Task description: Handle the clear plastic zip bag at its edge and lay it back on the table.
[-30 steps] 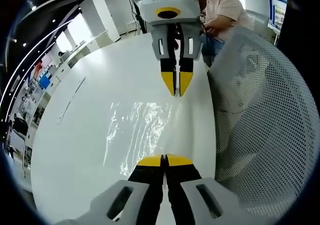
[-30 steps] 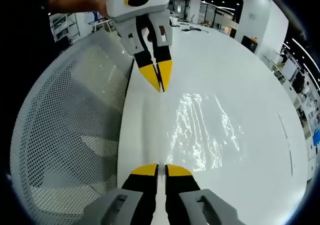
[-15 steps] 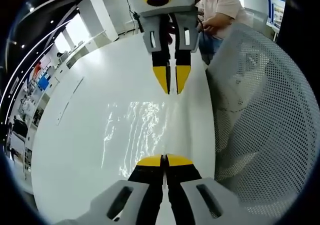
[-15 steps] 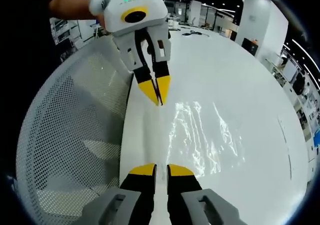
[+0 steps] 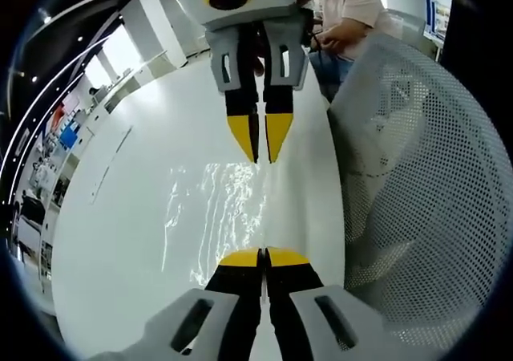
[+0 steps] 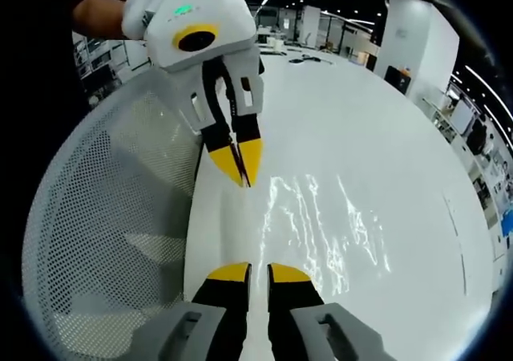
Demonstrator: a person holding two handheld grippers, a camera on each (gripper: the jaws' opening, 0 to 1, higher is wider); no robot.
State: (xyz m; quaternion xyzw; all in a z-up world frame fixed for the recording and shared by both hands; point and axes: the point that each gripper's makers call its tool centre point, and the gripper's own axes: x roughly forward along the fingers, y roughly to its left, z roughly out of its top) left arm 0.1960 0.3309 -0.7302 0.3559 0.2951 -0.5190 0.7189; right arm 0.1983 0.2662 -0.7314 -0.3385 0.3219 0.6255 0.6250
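The clear plastic zip bag [image 5: 215,208] lies flat and glinting on the white table [image 5: 112,233], close to the table's edge. My left gripper [image 5: 263,257] is shut, its yellow tips pinching the bag's near edge. Facing it over the same edge is my right gripper [image 5: 260,146], with a narrow gap between its tips. From the right gripper view, the bag [image 6: 325,229] spreads right of my right gripper [image 6: 259,272], whose jaws stand slightly apart over the bag's edge. The left gripper [image 6: 240,172] points back at it with tips together.
A white mesh chair back [image 5: 417,184] stands right beside the table edge, also seen as the mesh chair [image 6: 104,217] in the right gripper view. A seated person [image 5: 357,12] is at the far end. A hand [image 6: 100,12] holds the left gripper.
The right gripper's jaws have parted a little since one second ago. The two grippers have drawn closer to each other. The bag stays on the table.
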